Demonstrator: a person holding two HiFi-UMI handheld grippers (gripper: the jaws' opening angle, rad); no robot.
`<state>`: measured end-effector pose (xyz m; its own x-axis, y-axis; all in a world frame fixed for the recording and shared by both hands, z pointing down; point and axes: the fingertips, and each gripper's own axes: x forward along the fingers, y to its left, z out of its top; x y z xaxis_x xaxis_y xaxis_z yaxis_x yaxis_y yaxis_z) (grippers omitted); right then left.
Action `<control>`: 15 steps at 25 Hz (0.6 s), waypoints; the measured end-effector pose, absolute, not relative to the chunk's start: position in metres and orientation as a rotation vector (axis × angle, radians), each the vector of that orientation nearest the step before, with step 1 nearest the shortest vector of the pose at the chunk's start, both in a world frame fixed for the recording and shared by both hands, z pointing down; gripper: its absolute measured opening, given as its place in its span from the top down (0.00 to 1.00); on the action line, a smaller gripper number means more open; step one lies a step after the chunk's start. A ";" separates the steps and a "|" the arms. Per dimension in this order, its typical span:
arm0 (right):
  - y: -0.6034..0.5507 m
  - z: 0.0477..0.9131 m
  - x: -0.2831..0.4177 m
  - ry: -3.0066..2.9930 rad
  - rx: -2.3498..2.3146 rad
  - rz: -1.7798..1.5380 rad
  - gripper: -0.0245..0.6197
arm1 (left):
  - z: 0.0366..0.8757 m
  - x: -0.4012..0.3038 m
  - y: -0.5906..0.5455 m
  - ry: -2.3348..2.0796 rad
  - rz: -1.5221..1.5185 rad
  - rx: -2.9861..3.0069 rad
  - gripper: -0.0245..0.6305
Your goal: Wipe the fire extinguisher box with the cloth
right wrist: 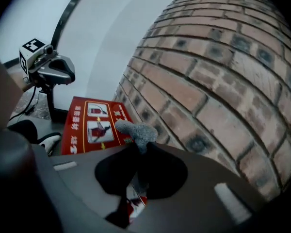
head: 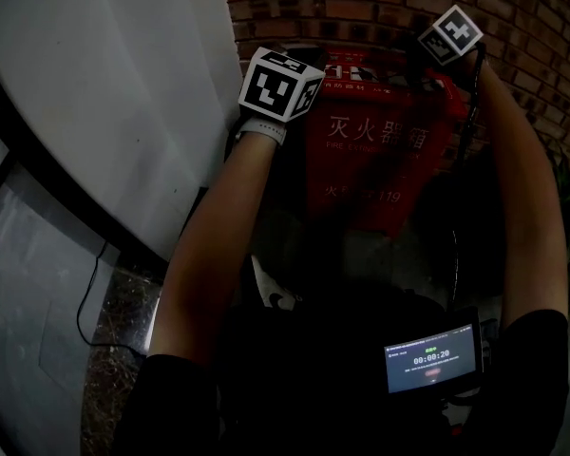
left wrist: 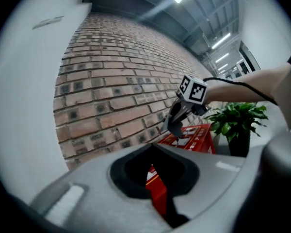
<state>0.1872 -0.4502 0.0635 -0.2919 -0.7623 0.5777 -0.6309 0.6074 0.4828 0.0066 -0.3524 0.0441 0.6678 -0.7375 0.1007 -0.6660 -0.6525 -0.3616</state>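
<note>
The red fire extinguisher box stands against a brick wall, its top printed with white pictograms. My right gripper is shut on a grey cloth and holds it over the back edge of the box top, close to the bricks. The left gripper view shows that cloth hanging from the right gripper just above the box. My left gripper hovers over the box's left end with its jaws together and nothing between them. In the head view only the two marker cubes show, left and right.
A white wall panel rises to the left of the box. A potted green plant stands beyond its right end. A cable trails on the speckled floor, a shoe shows below, and a small lit screen sits low right.
</note>
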 end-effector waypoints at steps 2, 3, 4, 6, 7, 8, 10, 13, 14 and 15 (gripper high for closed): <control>-0.449 0.063 0.155 -2.048 1.060 -0.211 0.92 | 0.044 -0.009 -0.354 1.139 -0.346 -2.586 0.96; -0.449 0.062 0.138 -2.059 1.046 -0.225 0.92 | 0.045 -0.018 -0.355 1.151 -0.345 -2.582 0.96; -0.450 0.060 0.120 -2.072 1.031 -0.241 0.92 | 0.045 -0.026 -0.355 1.165 -0.342 -2.579 0.96; -0.450 0.061 0.084 -2.112 0.993 -0.250 0.92 | 0.048 -0.042 -0.356 1.190 -0.337 -2.580 0.96; -0.450 0.062 0.068 -2.129 0.973 -0.250 0.92 | 0.050 -0.049 -0.356 1.199 -0.336 -2.583 0.96; -0.451 0.063 0.052 -2.141 0.954 -0.252 0.92 | 0.053 -0.055 -0.356 1.205 -0.336 -2.586 0.96; -0.454 0.063 0.026 -2.146 0.932 -0.280 0.92 | 0.057 -0.066 -0.356 1.216 -0.341 -2.587 0.96; -0.455 0.068 -0.010 -2.168 0.888 -0.279 0.92 | 0.062 -0.078 -0.358 1.220 -0.375 -2.571 0.96; -0.455 0.070 -0.019 -2.177 0.876 -0.269 0.92 | 0.064 -0.079 -0.358 1.217 -0.386 -2.567 0.96; -0.456 0.071 -0.028 -2.186 0.870 -0.265 0.92 | 0.065 -0.080 -0.358 1.212 -0.393 -2.564 0.96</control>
